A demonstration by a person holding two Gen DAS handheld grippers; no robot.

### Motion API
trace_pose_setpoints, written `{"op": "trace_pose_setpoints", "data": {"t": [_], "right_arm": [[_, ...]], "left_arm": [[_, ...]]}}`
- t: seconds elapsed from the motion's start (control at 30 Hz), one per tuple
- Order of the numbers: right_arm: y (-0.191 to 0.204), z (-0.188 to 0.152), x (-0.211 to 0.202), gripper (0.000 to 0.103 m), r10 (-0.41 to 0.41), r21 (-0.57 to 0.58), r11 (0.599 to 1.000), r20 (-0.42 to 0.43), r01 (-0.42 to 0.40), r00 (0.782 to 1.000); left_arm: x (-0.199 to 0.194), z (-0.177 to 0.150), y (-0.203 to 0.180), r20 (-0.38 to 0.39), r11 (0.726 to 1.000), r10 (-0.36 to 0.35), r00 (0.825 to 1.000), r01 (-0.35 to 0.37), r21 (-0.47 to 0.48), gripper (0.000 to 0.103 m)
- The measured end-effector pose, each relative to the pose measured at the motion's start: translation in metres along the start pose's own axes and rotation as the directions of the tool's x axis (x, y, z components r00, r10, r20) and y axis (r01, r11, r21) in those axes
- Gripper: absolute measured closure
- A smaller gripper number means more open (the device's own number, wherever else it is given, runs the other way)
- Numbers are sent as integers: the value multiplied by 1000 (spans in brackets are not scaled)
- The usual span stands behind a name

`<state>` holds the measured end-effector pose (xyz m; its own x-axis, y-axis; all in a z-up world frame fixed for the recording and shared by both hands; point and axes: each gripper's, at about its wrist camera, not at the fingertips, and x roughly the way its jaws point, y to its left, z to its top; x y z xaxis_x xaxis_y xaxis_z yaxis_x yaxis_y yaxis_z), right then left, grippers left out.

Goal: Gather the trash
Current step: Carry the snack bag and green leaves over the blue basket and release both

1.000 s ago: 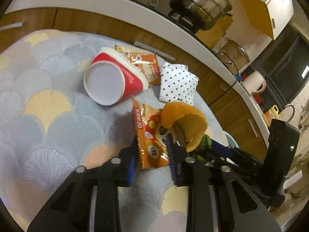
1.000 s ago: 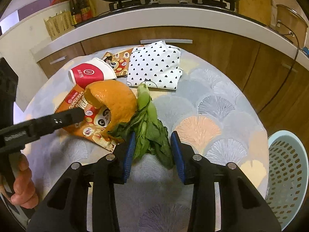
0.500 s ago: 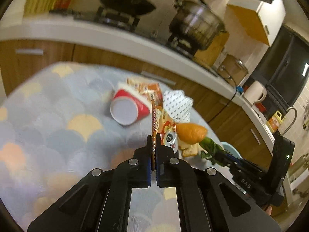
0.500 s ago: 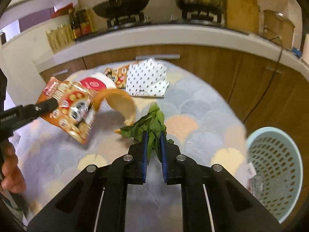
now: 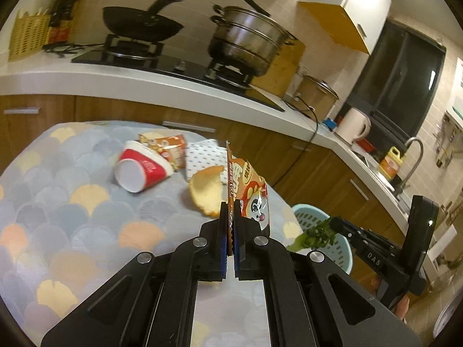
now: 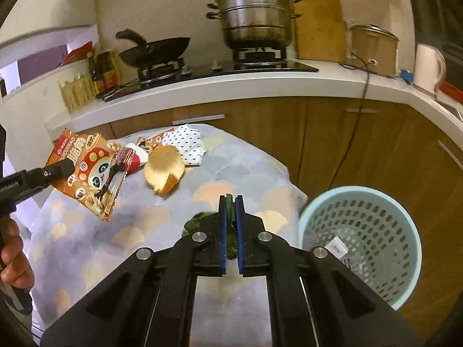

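The left gripper (image 5: 230, 214) is clamped on the edge of a snack bag (image 5: 251, 193), which stands up edge-on between its blue pads and hangs clear of the table (image 5: 58, 202). In the right wrist view the same bag (image 6: 89, 170) hangs at the far left, above the table, pinched at its left side. The right gripper (image 6: 230, 205) is closed on a bunch of green leaves (image 6: 196, 224), which show between the pads and spill out below and to the left of them. Its jaws have just been closing on the leaves. From the left wrist view the leaves (image 5: 317, 232) dangle at the right gripper's tip, in front of the bin (image 5: 335, 248).

The bin (image 6: 405, 260), a pale blue perforated one, stands on the floor just right of the table, to the right of the right gripper; some white wrappers lie inside it.

Beyond the grippers, an orange peel (image 5: 207, 190) lies curled on the table near its middle. To its left a red paper cup (image 5: 141, 169) lies on its side, mouth toward the camera. Behind the cup lies a second snack bag (image 5: 166, 147), and beside that, to the right, a dotted white cloth (image 5: 205, 156), touching the peel's far edge.

Farthest off, past the table, a wok (image 5: 139, 26) and a steel pot (image 5: 249, 46) sit on the stove.
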<state>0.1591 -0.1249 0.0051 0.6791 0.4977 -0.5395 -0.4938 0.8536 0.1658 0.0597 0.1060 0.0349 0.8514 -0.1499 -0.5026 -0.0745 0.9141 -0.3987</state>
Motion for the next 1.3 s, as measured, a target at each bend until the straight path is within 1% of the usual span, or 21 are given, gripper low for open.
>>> {"op": "trace_pose_setpoints", "data": {"t": [0.17, 0.23, 0.33, 0.4, 0.47, 0.53, 0.63, 0.7, 0.73, 0.77, 0.8, 0.87, 1.0, 1.03, 1.1, 1.13, 1.17, 1.2, 1.23, 1.27, 1.3], "right_arm": [[-17, -8, -7, 99, 44, 33, 998, -12, -44, 999], [-15, -9, -7, 99, 54, 29, 998, -14, -54, 998], [-6, -9, -13, 99, 91, 20, 996, -5, -91, 996], [-1, -10, -18, 99, 131, 8, 991, 3, -131, 991], [3, -16, -18, 99, 164, -2, 986, -27, -165, 986], [4, -29, -19, 99, 148, -17, 989, -61, -149, 987], [3, -53, -21, 97, 147, -27, 988, -133, -151, 980], [1, -65, -22, 88, 142, -26, 989, -168, -149, 975], [1, -68, -22, 69, 135, -28, 989, -177, -142, 975], [1, -72, -21, 41, 120, -26, 992, -183, -127, 976], [0, -74, -21, 37, 110, -20, 993, -182, -115, 977], [0, -77, -21, 37, 112, -9, 993, -172, -115, 979], [-5, -73, -11, 37, 79, 19, 997, -159, -77, 984], [-6, -72, -7, 37, 68, 15, 998, -161, -67, 985], [-5, -73, 6, 38, 41, 1, 999, -189, -42, 981], [-5, -73, 10, 45, 30, -11, 999, -200, -33, 979], [-1, -76, 14, 69, 2, -42, 999, -208, -11, 978], [2, -77, 16, 81, -18, -66, 998, -215, 4, 977], [5, -79, 18, 85, -41, -83, 996, -221, 23, 975], [5, -80, 16, 87, -62, -90, 995, -206, 45, 977], [4, -79, 12, 87, -59, -84, 996, -192, 44, 980]], "left_arm": [[12, -6, -13, -26, 1000, -8, 1000, 8, 18, 102], [14, -8, -16, -33, 1000, -8, 999, 9, 20, 102], [15, -8, -15, -33, 1000, -5, 999, 5, 19, 102], [14, -8, -15, -30, 1000, -2, 1000, 2, 20, 102], [14, -8, -16, -29, 1000, -1, 1000, 1, 22, 102], [14, -9, -16, -33, 1000, -5, 999, 6, 21, 102], [17, -11, -12, -49, 1000, -14, 999, 14, 14, 102], [20, -12, -12, -55, 1000, -26, 998, 26, 7, 102], [21, -13, -14, -58, 999, -31, 998, 32, 7, 102], [23, -14, -15, -60, 999, -34, 998, 34, 9, 102], [23, -15, -16, -63, 999, -36, 997, 37, 13, 102], [25, -16, -18, -70, 999, -39, 997, 41, 24, 102], [25, -15, -20, -74, 998, -48, 996, 50, 35, 102], [25, -15, -21, -75, 998, -48, 996, 51, 39, 102], [26, -14, -23, -81, 997, -49, 995, 53, 50, 102], [28, -14, -24, -84, 997, -49, 995, 53, 56, 102], [28, -14, -25, -85, 997, -48, 995, 53, 60, 102], [31, -13, -27, -88, 996, -49, 995, 54, 65, 102], [32, -13, -29, -91, 996, -51, 995, 57, 68, 102], [35, -12, -32, -96, 996, -54, 994, 61, 71, 102], [38, -11, -34, -100, 995, -59, 993, 66, 75, 102]]}}
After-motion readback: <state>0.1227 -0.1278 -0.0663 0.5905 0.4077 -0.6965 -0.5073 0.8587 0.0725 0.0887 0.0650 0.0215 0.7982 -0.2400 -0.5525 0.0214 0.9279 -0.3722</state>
